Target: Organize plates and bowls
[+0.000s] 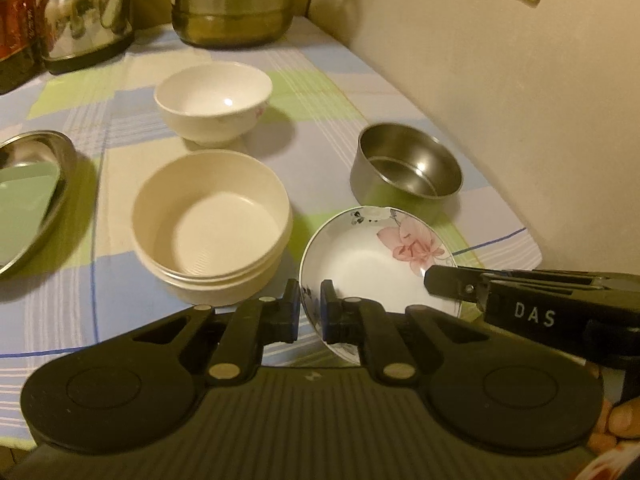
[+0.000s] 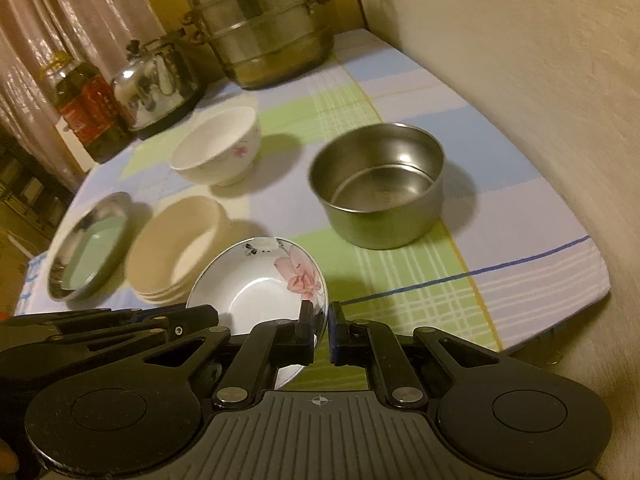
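Two tongs are clamped on one flowered saucer (image 1: 372,264): left tongs (image 1: 310,304) on its near-left rim, right tongs (image 2: 322,326) on its right rim. It is held tilted above the surface (image 1: 340,92), beside the cream bowls (image 1: 210,224). Glazed ceramic is judged stiff, slippery, breakable; rim pinches suit it.

White saucer (image 1: 372,256) with pink flower, cream bowls (image 1: 211,224), steel bowl (image 1: 406,168), checked blue-green-white tablecloth (image 1: 320,92)
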{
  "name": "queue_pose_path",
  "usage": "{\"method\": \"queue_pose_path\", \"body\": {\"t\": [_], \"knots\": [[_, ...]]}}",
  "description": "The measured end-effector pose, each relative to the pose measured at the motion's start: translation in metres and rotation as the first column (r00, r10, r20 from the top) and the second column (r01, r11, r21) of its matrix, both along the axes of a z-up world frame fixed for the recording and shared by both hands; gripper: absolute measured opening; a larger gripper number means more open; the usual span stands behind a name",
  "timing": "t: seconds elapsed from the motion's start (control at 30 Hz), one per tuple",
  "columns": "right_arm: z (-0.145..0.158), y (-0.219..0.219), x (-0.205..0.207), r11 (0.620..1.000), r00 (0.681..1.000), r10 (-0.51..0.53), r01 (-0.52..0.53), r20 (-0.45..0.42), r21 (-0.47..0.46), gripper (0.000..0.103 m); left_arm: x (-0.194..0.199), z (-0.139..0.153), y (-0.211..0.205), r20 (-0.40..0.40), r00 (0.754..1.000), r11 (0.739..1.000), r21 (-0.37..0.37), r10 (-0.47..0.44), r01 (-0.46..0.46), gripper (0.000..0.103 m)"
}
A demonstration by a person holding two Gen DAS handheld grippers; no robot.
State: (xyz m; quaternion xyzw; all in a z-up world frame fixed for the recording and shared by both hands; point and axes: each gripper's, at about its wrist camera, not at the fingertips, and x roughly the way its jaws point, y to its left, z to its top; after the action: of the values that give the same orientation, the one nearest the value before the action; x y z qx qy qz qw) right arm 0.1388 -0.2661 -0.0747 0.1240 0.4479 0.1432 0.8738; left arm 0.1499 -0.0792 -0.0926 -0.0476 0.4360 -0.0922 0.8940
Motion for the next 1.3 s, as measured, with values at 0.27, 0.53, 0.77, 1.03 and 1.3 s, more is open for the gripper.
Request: {"method": "queue_pose_path", "body": {"t": [0.27,0.53,0.77,1.03,1.3], "knots": [[0.026,0.022,-0.009,0.999,0.999,0.038,-0.039,0.015,0.034,0.007,-0.023,0.029,0.027,0.065,0.997,0.999,-0.004,0.046,-0.045,0.009],[0.036,0.072,-0.009,0.987,0.989,0.141,-0.143,0.032,0.066,0.007,-0.044,0.045,0.077,0.093,0.983,0.987,-0.003,0.16,-0.16,0.009],[0.037,0.13,-0.003,0.963,0.966,0.255,-0.258,0.037,0.075,0.007,-0.061,0.052,0.131,0.097,0.957,0.961,0.002,0.275,-0.276,0.009],[0.032,0.194,0.006,0.935,0.939,0.342,-0.343,0.026,0.085,0.007,-0.069,0.052,0.188,0.091,0.926,0.93,0.001,0.367,-0.368,0.009],[0.024,0.244,0.027,0.926,0.929,0.369,-0.368,0.005,0.086,0.007,-0.055,0.048,0.237,0.074,0.916,0.919,-0.004,0.394,-0.395,0.009]]}}
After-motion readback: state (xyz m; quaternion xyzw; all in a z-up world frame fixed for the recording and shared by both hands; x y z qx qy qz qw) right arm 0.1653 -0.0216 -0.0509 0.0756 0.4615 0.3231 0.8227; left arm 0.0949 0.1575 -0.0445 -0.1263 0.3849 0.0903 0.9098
